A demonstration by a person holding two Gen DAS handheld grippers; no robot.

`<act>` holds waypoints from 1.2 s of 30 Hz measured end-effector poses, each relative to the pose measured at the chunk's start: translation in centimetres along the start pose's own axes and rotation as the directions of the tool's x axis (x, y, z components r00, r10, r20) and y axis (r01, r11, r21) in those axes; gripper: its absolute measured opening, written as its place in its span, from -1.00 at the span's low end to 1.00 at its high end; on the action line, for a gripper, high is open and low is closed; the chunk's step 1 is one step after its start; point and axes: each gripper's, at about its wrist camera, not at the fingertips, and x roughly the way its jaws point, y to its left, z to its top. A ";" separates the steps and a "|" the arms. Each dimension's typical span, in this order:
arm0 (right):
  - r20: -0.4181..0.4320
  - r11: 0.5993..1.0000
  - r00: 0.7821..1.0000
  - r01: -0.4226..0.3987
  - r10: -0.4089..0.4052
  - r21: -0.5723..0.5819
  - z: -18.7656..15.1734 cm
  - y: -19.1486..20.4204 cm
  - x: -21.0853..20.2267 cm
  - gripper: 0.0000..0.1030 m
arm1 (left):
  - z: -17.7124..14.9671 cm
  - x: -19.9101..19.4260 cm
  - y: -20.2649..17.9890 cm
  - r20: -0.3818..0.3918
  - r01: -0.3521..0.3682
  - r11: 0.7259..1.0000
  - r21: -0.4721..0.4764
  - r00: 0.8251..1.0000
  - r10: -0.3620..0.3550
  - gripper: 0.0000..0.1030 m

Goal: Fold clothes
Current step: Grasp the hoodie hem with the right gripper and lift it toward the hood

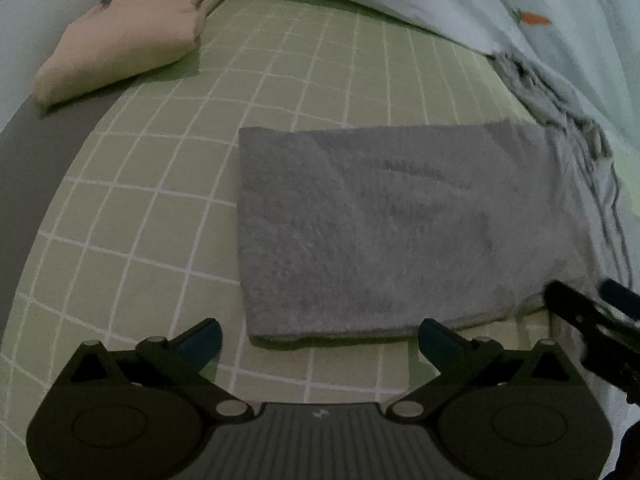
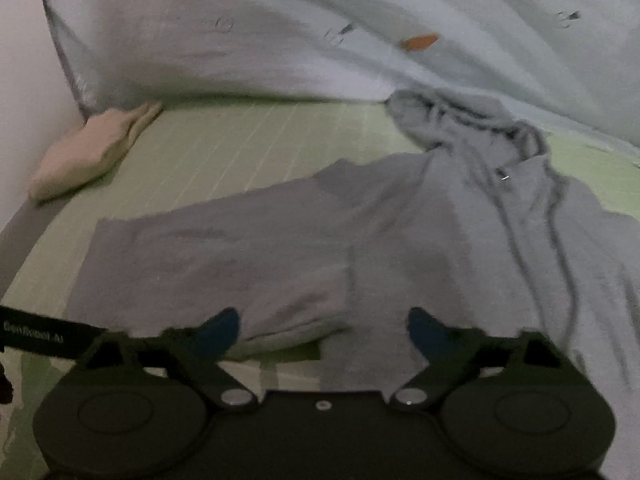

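A grey hoodie lies partly folded on the green checked sheet. Its folded body forms a flat rectangle, and the hood and zipper side spread to the right. My left gripper is open and empty, just in front of the hoodie's near edge. My right gripper is open and empty, over the near edge of the hoodie where a folded flap ends. The right gripper also shows in the left wrist view at the hoodie's near right corner.
A folded beige garment lies at the far left of the bed, also in the right wrist view. A pale blue quilt with orange prints is bunched along the far side. A grey strip runs along the left edge.
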 end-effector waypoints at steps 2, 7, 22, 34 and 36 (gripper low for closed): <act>-0.018 1.000 1.000 -0.010 0.010 -0.016 -0.1 0.4 0.6 0.01 | -0.2 0.2 -0.8 -0.002 -0.031 0.998 0.048 1.000 0.031 1.00; -0.007 0.999 1.000 -0.009 0.008 -0.046 -0.1 0.5 0.7 -0.45 | -0.8 0.7 -2.3 0.009 -0.098 0.987 0.130 0.995 0.098 1.00; 0.120 0.996 0.991 -0.042 0.051 -0.076 1.4 -0.2 -2.9 -0.73 | -0.1 0.3 -2.7 -0.004 -0.086 0.989 0.119 0.996 0.087 1.00; 0.241 0.998 0.968 -0.061 0.065 -0.025 2.6 -6.8 -7.9 -0.75 | -1.6 -6.3 -9.0 0.132 -0.087 0.994 0.067 0.988 0.078 1.00; 0.260 0.998 0.964 -0.061 0.063 -0.016 2.7 -8.3 -8.9 -0.76 | -2.1 -6.9 -10.5 0.149 -0.094 0.993 0.064 0.985 0.084 1.00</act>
